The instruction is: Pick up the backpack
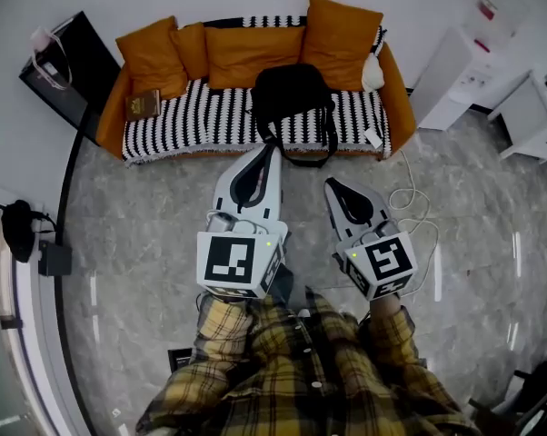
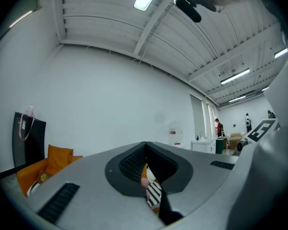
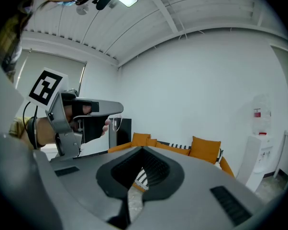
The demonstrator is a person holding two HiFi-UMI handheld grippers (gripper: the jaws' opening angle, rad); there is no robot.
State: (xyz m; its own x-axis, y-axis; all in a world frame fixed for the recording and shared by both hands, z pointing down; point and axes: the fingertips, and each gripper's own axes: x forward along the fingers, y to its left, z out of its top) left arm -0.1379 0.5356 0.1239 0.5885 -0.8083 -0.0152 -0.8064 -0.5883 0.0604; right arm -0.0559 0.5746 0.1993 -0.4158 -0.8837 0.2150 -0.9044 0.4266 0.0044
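A black backpack (image 1: 290,96) lies on the striped seat of an orange sofa (image 1: 164,121), its straps hanging over the front edge. My left gripper (image 1: 267,151) is shut and empty, with its tip just short of the sofa's front edge, below the straps. My right gripper (image 1: 331,186) is shut and empty too, and it hovers over the floor a little further back and to the right. In the left gripper view the closed jaws (image 2: 146,176) hide the backpack. In the right gripper view the closed jaws (image 3: 139,171) let only sofa cushions (image 3: 204,148) show.
A brown book (image 1: 144,104) rests on the sofa's left end. A black panel (image 1: 69,66) leans at the left. A white water dispenser (image 1: 464,71) and a white desk (image 1: 537,116) stand at the right. A white cable (image 1: 410,209) trails over the marble floor.
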